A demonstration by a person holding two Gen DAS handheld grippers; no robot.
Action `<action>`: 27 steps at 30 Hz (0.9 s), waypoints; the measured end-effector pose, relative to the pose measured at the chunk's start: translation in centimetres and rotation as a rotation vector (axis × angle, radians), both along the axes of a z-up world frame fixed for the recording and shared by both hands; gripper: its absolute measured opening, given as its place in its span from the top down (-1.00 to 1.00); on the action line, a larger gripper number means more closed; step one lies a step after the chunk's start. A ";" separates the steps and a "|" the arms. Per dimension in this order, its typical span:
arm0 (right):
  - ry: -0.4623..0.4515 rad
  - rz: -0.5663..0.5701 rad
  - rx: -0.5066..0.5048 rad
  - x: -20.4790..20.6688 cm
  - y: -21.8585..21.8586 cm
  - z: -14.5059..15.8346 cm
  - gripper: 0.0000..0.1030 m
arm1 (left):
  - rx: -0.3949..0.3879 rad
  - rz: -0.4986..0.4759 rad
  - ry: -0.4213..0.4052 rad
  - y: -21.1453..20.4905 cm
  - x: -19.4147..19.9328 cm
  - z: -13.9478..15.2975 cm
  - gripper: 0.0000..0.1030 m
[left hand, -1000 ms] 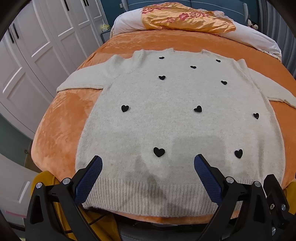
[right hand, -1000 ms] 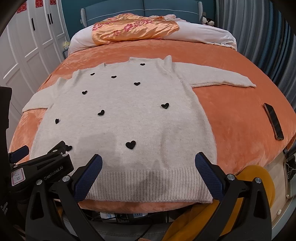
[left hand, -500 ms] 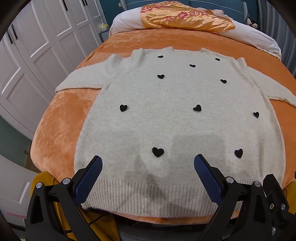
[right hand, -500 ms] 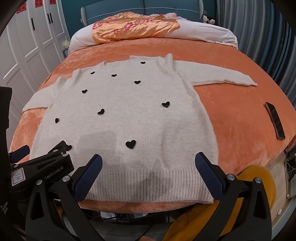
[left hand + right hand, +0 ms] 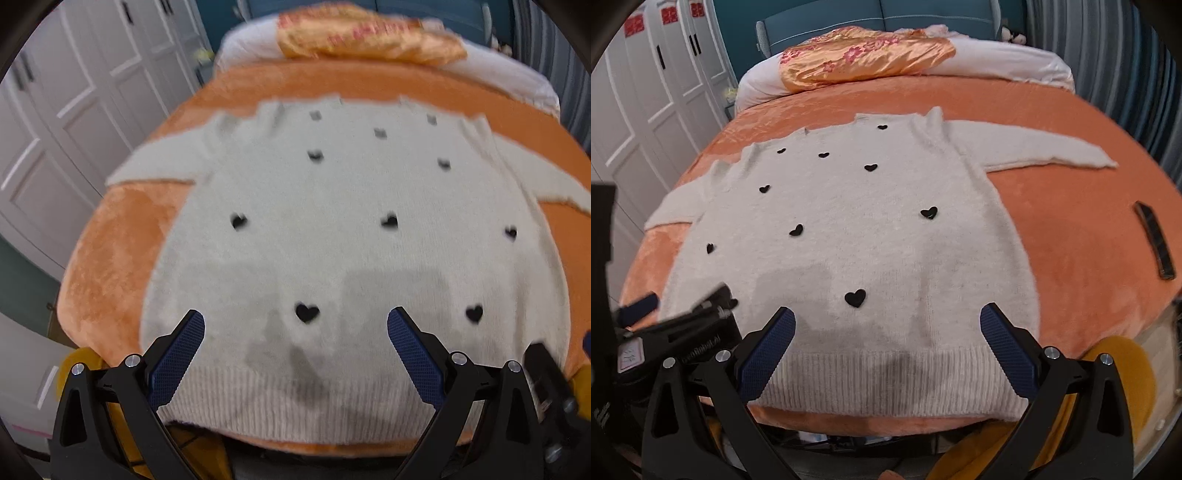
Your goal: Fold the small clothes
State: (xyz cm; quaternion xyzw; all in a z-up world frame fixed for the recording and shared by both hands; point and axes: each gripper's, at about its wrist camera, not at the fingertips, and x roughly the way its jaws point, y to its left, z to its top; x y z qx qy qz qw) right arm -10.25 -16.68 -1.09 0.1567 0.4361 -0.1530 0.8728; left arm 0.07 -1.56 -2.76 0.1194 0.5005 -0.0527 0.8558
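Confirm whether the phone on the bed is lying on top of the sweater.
No, the phone lies on the bare orange blanket, well clear of the heart-patterned sweater on its right.

Orange plush bed [image 5: 1052, 221], white panelled wardrobe doors [image 5: 639, 122] alongside, teal headboard [image 5: 831, 18], floral satin quilt [image 5: 864, 55]

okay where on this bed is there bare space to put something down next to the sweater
The widest bare patch of orange blanket lies right of the sweater, bordered by its outstretched sleeve above and the dark phone near the edge. A narrower strip runs left of the body under the other sleeve. The head end is crowded with a floral quilt.
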 end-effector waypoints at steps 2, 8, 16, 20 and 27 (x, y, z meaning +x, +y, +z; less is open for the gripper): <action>-0.015 -0.038 -0.001 0.3 -2.2 0.1 -0.90 | 0.011 -0.008 0.052 -0.2 0.7 -0.7 -0.90; -0.089 -0.168 -0.051 1.8 -14.0 0.3 -0.90 | -0.119 0.008 -0.013 1.5 2.8 0.7 -0.90; -0.252 -0.456 0.039 2.3 -34.9 -2.7 -0.88 | -0.127 0.154 -0.161 3.5 7.3 2.1 -0.90; -0.250 -0.580 0.125 3.0 -41.8 -6.0 -0.85 | -0.079 0.179 -0.177 2.9 9.2 1.7 -0.90; -0.160 -0.575 0.108 6.6 -45.8 -10.1 -0.84 | -0.045 0.172 -0.157 0.2 11.3 0.0 -0.90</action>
